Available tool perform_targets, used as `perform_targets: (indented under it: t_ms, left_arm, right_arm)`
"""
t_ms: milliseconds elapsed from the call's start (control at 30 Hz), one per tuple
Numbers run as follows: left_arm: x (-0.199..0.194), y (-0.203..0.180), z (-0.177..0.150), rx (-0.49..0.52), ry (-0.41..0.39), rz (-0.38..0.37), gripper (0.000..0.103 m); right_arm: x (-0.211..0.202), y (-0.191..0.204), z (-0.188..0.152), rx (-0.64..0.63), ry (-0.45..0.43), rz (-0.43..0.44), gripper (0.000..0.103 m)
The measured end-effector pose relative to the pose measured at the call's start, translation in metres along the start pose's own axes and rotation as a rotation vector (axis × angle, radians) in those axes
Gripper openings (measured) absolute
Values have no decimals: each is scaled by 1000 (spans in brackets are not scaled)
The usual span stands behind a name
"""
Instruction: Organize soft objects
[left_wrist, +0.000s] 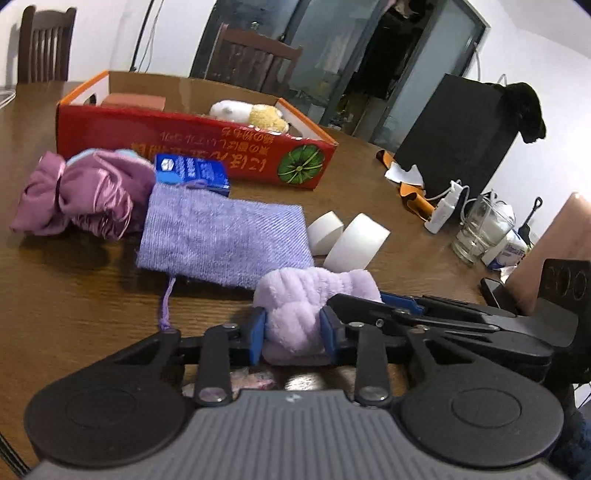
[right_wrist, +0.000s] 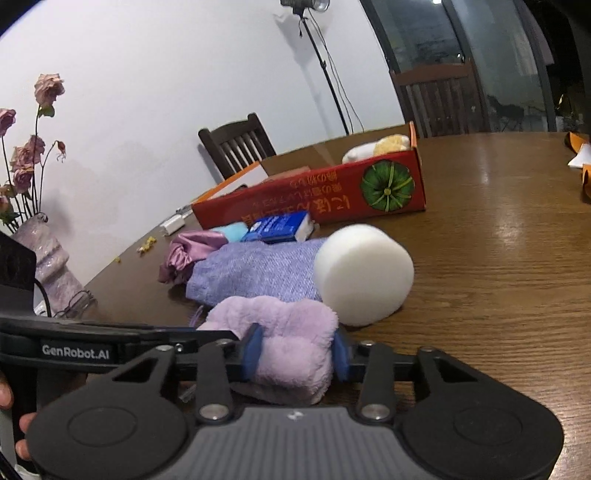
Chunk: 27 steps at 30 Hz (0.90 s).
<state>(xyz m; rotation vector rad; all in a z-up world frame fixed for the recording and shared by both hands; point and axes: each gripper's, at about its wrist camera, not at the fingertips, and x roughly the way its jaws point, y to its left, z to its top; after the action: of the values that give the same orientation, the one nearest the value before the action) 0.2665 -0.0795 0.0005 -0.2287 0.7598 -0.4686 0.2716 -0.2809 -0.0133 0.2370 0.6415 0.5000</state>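
Brown wooden tabletop (left_wrist: 74, 314) carrying everything, soft items bunched in the middle within easy reach. Red cardboard box (left_wrist: 184, 147) at the far side, open top, likely the drop-off bin: plush toy (left_wrist: 251, 112) and a brownish block (left_wrist: 133, 101) already inside. Black box-shaped unit (left_wrist: 454, 136) off to the right rear, well apart from the work. Purple knit pouch (left_wrist: 221, 240) lying flat mid-table, drawstring trailing toward the camera. Mauve satin fabric bundle (left_wrist: 81, 192) just left of the pouch, touching it. White foam cylinder (right_wrist: 364, 275) beside the pouch's right end; in the left wrist view showing as two white foam pieces (left_wrist: 347, 236), so count unclear. Blue packet (left_wrist: 192, 171) sitting at the pouch's far edge, between pouch and box. Glass jar (left_wrist: 480, 229) and white charger (left_wrist: 443, 210) near the right edge, not part of the task.

Lilac fluffy cloth (left_wrist: 314, 295) nearest the cameras, resting on the tabletop, pinched from both sides. Left hand-held gripper (left_wrist: 293, 332) clamped on one portion, blue pads pressed into the pile. Right hand-held gripper (right_wrist: 295, 356) likewise squeezing the same cloth, pads sunk in. Two-sided hold probably for folding or for lifting a floppy piece without sagging. Judged early to mid task: most soft items outside the box. Soft pile compresses, so slipping out of a shallow pinch is the risk.
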Motion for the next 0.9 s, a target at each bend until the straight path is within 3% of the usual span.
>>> perform_targets:
  t_ms: [100,233,333,433,533,700,833,900]
  left_arm:
    - [-7,-2,7,29,-18,-30,28]
    - [-26,1,38,69,-92,-112,28]
    - [-34,12,82,86,-139,-165,28]
    - [-22,33,144,100,-166,-172,28]
    - [14,65,203,69,-168,-134,28]
    - [109,132,274,-67,-73,-27,28]
    - [164,166,289,-148,-18,56,28]
    - [180,171,289,-135,6,95,28]
  right_arm:
    - [-8,4,1,9,-27,5,23]
    - [-20,20,21,-12,-94,-2,21]
    - [-22,26,61,-36,-156,9,21]
    - [0,30,118,-95,-199,4,21]
    - [51,30,183,-146,-186,-28,21]
    - [184,15,269,-140,-46,-122,21]
    - [270,-15,289,-79,81,-197,19]
    - [295,-30,289,-23,126,-197,18]
